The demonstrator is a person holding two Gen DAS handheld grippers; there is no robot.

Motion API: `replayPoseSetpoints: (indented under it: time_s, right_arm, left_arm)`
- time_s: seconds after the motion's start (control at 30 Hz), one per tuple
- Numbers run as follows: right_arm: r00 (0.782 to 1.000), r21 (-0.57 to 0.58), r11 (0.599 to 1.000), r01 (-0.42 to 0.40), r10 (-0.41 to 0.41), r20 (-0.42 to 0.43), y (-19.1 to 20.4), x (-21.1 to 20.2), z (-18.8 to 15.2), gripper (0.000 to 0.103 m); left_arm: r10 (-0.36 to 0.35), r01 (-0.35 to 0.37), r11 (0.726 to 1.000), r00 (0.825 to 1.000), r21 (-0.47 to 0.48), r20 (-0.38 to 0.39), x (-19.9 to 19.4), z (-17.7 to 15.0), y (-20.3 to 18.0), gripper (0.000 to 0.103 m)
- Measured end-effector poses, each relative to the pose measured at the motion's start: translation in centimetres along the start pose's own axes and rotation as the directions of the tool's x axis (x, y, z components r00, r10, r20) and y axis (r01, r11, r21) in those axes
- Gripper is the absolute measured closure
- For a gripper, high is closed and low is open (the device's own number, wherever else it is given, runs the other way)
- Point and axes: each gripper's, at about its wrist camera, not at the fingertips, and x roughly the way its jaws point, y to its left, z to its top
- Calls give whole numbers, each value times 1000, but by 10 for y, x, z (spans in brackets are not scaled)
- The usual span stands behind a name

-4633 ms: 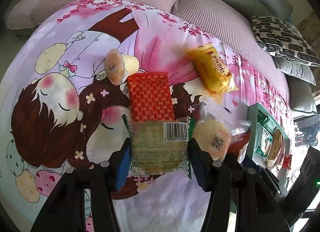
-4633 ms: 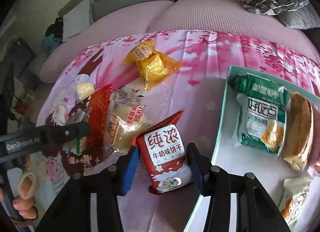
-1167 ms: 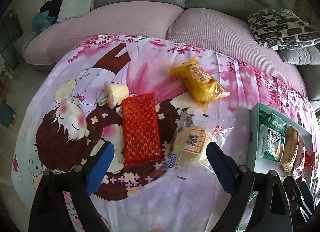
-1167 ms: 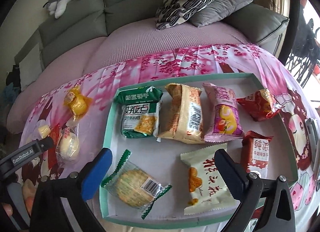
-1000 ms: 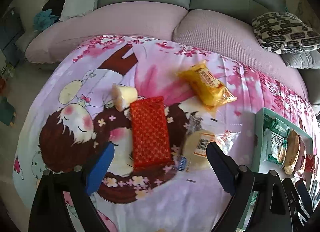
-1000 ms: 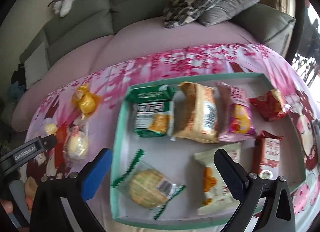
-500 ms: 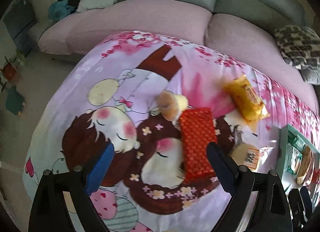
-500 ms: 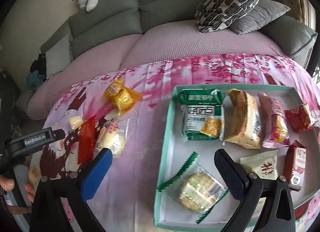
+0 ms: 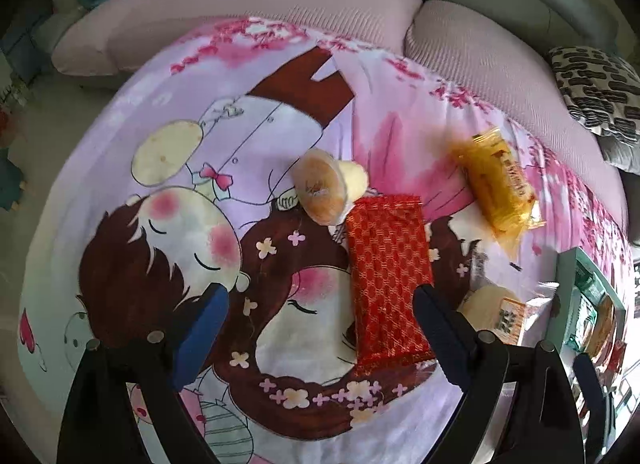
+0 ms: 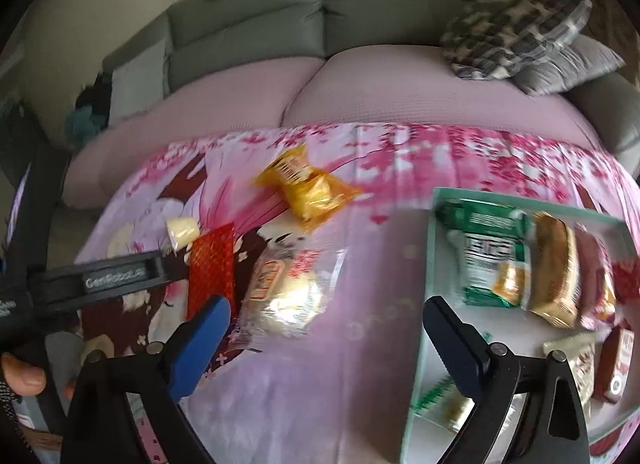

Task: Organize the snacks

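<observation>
Lying lengthwise toward the left gripper (image 9: 320, 328), the flat red patterned foil packet (image 9: 386, 278) sits on the pink cartoon-print cloth (image 9: 168, 143) just inside its right jaw, jaws spread and empty. The right gripper (image 10: 326, 334), jaws closing on nothing, hangs nearer the clear-wrapped pale bun (image 10: 288, 296).

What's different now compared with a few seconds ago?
Both grippers dropped their packets, the round biscuit and red milk-biscuit pack, into the tray and swung back to the loose snacks. Left gripper and right gripper are empty. Red packet, yellow packet and pudding cup stayed put.
</observation>
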Motion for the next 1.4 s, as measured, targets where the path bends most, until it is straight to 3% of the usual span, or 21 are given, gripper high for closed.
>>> replayPoseSetpoints:
  time_s: [0.27, 0.47, 0.83, 1.13, 1.23, 1.3, 1.4]
  right_arm:
    - [996, -77, 995, 60, -64, -55, 24, 37, 6, 5]
    - [992, -48, 993, 105, -107, -59, 10, 40, 10, 6]
    - [977, -70, 975, 210, -211, -11, -6, 26, 16, 12]
    - [980, -64, 978, 198, -200, -21, -8, 24, 16, 15]
    - [982, -51, 982, 184, -185, -28, -9, 25, 16, 15]
    - [982, -44, 982, 184, -186, -32, -11, 26, 16, 15]
    - [982, -44, 982, 183, -185, -32, -10, 26, 17, 15]
  left_arm:
    - [11, -13, 997, 999, -74, -31, 14, 7, 17, 10]
    - [-4, 0, 996, 999, -88, -39, 17, 9, 18, 10]
    - [-63, 61, 998, 997, -35, -50, 20, 9, 0, 10]
    - [-98, 102, 992, 994, 70, -54, 34, 8, -35, 10]
    - [-90, 97, 991, 993, 93, -76, 43, 7, -44, 18]
    - [-42, 50, 991, 997, 126, -60, 46, 7, -51, 30]
    - [-56, 62, 990, 997, 129, -51, 45, 8, -54, 47]
